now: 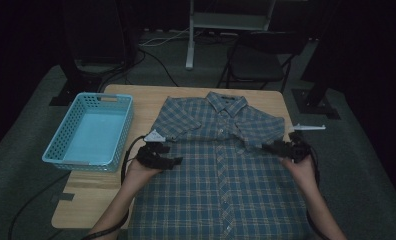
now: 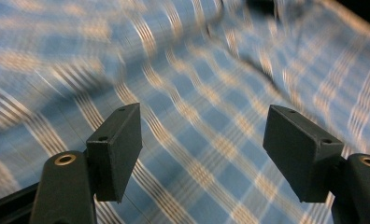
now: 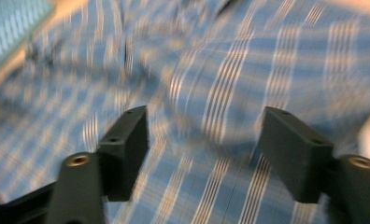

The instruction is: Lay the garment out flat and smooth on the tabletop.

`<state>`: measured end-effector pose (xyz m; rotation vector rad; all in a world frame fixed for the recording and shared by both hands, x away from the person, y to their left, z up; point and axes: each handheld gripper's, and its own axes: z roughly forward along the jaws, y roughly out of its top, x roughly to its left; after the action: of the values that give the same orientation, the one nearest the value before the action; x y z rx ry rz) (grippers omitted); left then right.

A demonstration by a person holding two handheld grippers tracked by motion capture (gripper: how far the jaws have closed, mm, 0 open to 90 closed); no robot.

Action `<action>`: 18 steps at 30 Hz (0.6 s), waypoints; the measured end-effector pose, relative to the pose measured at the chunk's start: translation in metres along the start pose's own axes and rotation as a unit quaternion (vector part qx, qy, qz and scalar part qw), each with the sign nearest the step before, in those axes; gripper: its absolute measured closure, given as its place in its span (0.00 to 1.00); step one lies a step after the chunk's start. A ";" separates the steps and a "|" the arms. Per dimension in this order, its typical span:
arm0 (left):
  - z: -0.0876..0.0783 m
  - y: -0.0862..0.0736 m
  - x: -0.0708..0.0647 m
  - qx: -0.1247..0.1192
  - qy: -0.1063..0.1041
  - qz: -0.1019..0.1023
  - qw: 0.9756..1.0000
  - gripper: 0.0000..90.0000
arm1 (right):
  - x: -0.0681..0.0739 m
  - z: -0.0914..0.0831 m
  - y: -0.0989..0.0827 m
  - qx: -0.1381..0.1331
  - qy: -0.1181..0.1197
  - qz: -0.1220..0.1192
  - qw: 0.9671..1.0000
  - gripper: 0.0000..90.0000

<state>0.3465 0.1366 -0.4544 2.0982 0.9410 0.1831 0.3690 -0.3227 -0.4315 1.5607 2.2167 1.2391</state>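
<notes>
So there's a blue plaid short-sleeve shirt [image 1: 221, 165] laid flat, front up and buttoned, on a wooden table [image 1: 141, 107], collar pointing away from the person and the hem hanging off the near edge. The left gripper [image 1: 173, 161] sits over the shirt's left side just below the sleeve, and the right gripper [image 1: 267, 146] is over the opposite side near the other sleeve, both aimed inward at each other. In both gripper views the black jaws stand wide apart with nothing pinched between them, just plaid cloth underneath (both views are pretty blurry, though). A light blue plastic basket [image 1: 68, 150] sits on the table's left edge, just beside the shirt. Behind the table there's a dark folding chair [image 1: 253, 62].
</notes>
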 end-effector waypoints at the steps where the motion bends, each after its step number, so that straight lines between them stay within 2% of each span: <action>1: 0.002 -0.005 -0.002 0.006 0.000 0.003 1.000 0.32 | 0.002 0.003 -0.009 0.009 0.002 -0.006 1.000 0.24; 4: 0.006 -0.019 -0.006 0.018 -0.001 0.006 1.000 0.32 | 0.009 0.010 -0.032 0.027 0.000 -0.024 0.999 0.18; 8: 0.009 -0.032 -0.005 0.033 0.005 0.014 0.999 0.32 | 0.021 0.018 -0.053 0.045 -0.042 -0.064 0.996 0.16; 12: 0.008 -0.039 -0.003 0.018 0.008 0.007 1.000 0.32 | 0.025 0.025 -0.065 0.048 -0.062 -0.090 0.993 0.17; 13: 0.008 -0.041 -0.004 0.014 0.009 0.009 1.000 0.32 | 0.026 0.027 -0.068 0.043 -0.072 -0.097 0.992 0.19; 15: 0.008 -0.043 -0.005 0.007 0.011 0.012 1.000 0.32 | 0.030 0.028 -0.073 0.034 -0.097 -0.125 0.987 0.22; 16: 0.007 -0.045 -0.006 0.004 0.012 0.011 1.000 0.32 | 0.031 0.028 -0.076 0.024 -0.101 -0.132 0.986 0.23; 18: 0.006 -0.048 -0.007 -0.002 0.014 0.013 1.000 0.32 | 0.031 0.026 -0.081 0.012 -0.100 -0.132 0.986 0.23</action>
<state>0.3175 0.1469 -0.4923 2.1099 0.9289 0.2271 0.3129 -0.2921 -0.4953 1.2822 2.2254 0.9424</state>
